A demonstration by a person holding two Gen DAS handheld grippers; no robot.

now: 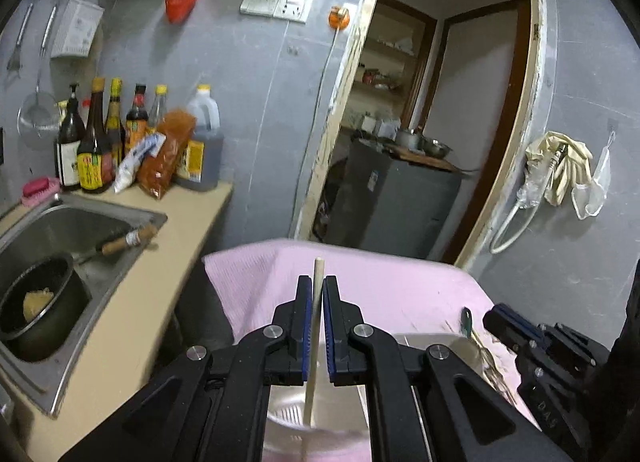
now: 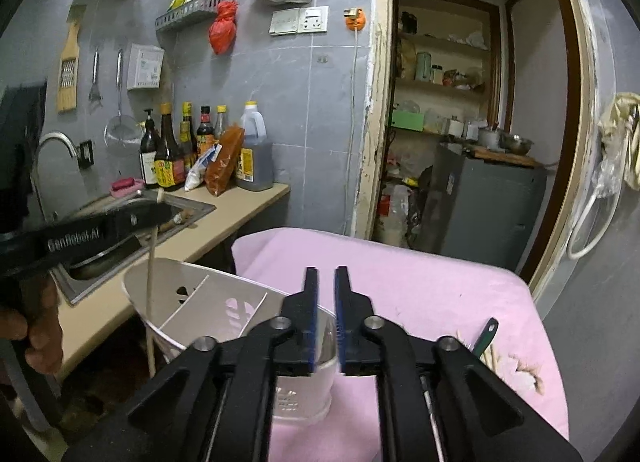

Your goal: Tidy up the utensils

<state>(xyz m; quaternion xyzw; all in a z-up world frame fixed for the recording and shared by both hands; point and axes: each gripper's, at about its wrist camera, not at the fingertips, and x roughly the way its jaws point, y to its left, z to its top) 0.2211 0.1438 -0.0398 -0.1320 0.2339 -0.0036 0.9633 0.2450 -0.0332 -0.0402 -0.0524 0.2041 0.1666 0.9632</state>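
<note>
Left view, claw: my left claw point(image 1: 318, 294) is clamped on a chopstick point(image 1: 317, 290), which runs up between the blue pads with its tip poking out past them.
Left view, axis: the chopstick's long axis lies along the fingers; its lower end drops toward the holder point(image 1: 296, 406) under the claw.
Left view, surroundings: pink cloth point(image 1: 400, 286) covers the table; a green-handled utensil point(image 1: 466, 320) lies to the right, near my right claw point(image 1: 508, 328), seen only side-on here.
Right view, claw: my right claw point(image 2: 326, 318) has its jaws slightly apart with nothing between them.
Right view, holder: the white holder point(image 2: 208, 302) stands on the cloth point(image 2: 420, 282) at the table's left edge, just ahead and left of this claw.
Right view, chopstick: the chopstick point(image 2: 150, 274) hangs near upright from the left claw point(image 2: 158, 208); whether its lower end is inside or outside the rim I cannot tell.
Right view, extra: only this view shows the holder's mouth; the green utensil point(image 2: 486, 336) lies close on the right.
Judgement: the left claw owns the drop; the right is nearer the green utensil.
</note>
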